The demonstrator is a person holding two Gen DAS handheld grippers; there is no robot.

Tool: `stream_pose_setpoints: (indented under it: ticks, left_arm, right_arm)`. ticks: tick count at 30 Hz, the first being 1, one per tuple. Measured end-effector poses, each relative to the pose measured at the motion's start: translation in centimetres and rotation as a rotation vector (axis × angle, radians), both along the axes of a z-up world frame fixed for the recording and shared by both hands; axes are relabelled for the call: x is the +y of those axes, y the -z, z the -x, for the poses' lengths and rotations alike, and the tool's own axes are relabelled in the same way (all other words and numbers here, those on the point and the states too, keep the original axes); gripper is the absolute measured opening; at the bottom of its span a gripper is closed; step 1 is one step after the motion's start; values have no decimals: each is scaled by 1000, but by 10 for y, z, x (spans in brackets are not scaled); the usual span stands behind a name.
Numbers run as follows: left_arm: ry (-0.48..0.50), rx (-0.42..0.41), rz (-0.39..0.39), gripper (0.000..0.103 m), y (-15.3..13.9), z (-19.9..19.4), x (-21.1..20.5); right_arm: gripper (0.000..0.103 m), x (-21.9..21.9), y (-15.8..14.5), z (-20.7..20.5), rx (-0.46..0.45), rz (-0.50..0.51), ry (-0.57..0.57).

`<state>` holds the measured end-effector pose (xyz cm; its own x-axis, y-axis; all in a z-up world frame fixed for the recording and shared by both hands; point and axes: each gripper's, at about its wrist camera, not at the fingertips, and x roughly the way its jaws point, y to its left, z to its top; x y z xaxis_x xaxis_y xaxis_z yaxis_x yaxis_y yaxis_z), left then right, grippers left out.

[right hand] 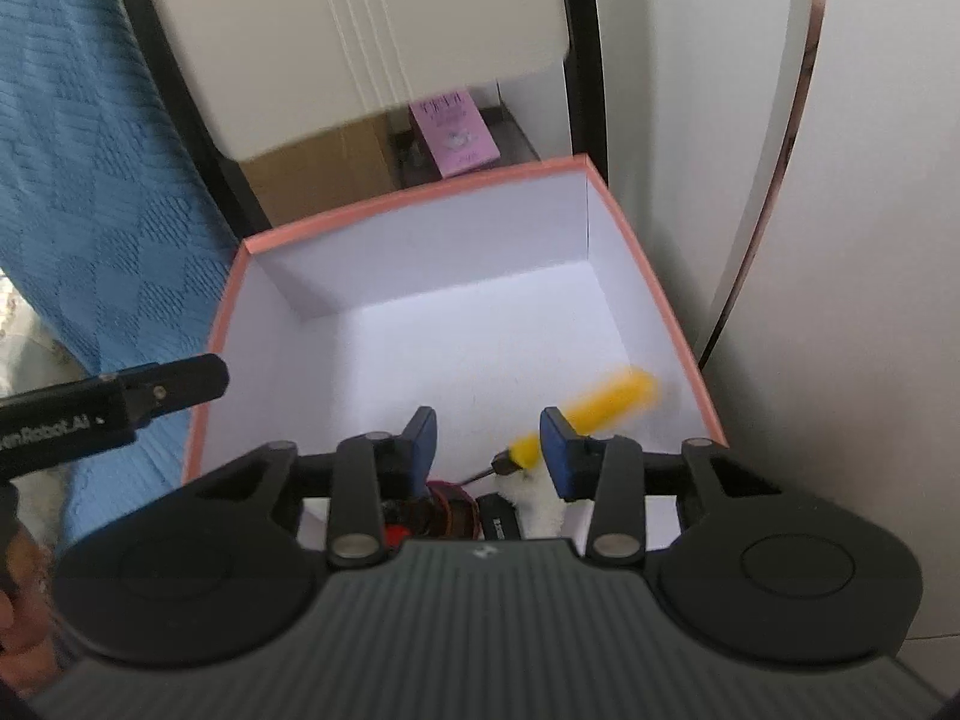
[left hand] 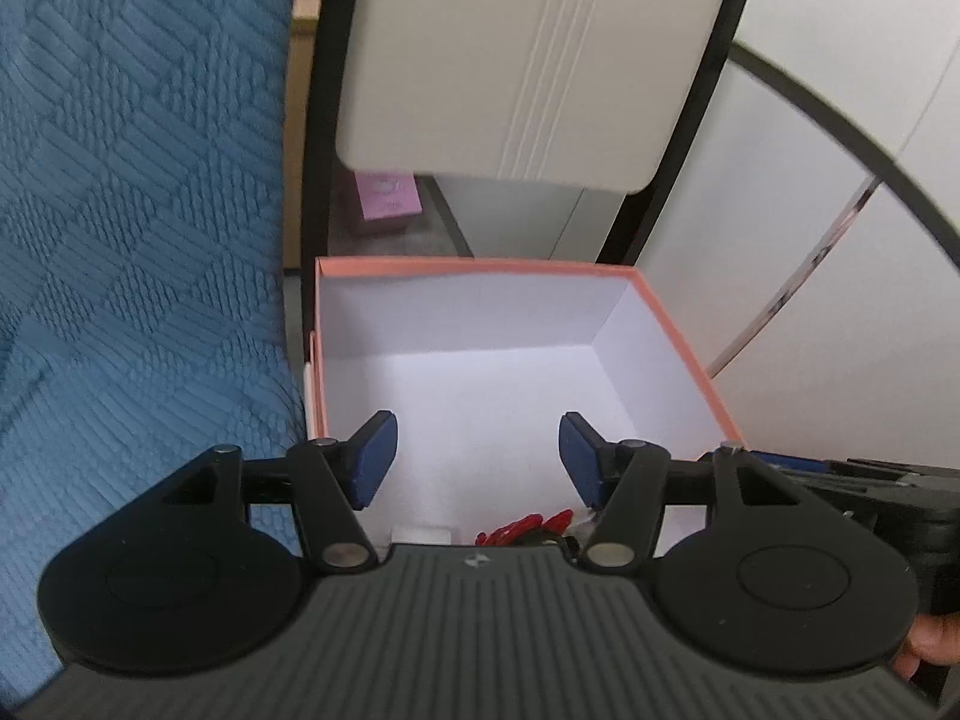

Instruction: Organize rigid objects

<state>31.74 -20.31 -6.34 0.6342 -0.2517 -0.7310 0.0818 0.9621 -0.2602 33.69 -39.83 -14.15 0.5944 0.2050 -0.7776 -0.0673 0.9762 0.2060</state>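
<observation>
An open box with a salmon-pink rim (left hand: 474, 266) and white inside stands below both grippers; it also shows in the right wrist view (right hand: 420, 195). My left gripper (left hand: 478, 459) is open and empty above the box's near part. My right gripper (right hand: 487, 450) is open; a blurred yellow-handled tool (right hand: 600, 407) lies inside the box just beyond its right finger, free of the pads. A red object (left hand: 525, 528) lies at the box's near edge, partly hidden by my gripper body. In the right wrist view, dark and red items (right hand: 447, 519) and a white piece (right hand: 543, 510) lie there too.
A blue textured cloth (left hand: 132, 240) lies to the left of the box. A white chair back with a black frame (left hand: 516, 60) stands behind it. A pink booklet (right hand: 455, 138) lies on the floor beyond. White cabinet panels (left hand: 810, 300) are on the right. The left gripper's finger (right hand: 174, 387) shows at the box's left rim.
</observation>
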Motion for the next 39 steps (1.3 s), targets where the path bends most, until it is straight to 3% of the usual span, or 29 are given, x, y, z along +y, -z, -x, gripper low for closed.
stream_pose_setpoints:
  ticks: [12, 26, 28, 30, 32, 39]
  left_arm:
    - [16, -94, 9, 76, -67, 78, 23]
    - [51, -131, 26, 89, -100, 158, 46]
    - [51, -128, 39, 95, -101, 165, 51]
    - [43, -134, 38, 97, -101, 172, 55]
    - [37, -133, 36, 98, -100, 179, 59]
    - [19, -120, 19, 101, -96, 196, 69]
  right_arm:
    - [41, 1, -83, 83, -155, -19, 22]
    - [41, 22, -114, 165, -228, -2, 44]
    - [50, 26, -115, 174, -232, -1, 44]
    - [77, 29, -115, 183, -246, 8, 52]
    - [91, 34, -113, 191, -257, 21, 51]
    - [92, 40, -104, 206, -244, 12, 67]
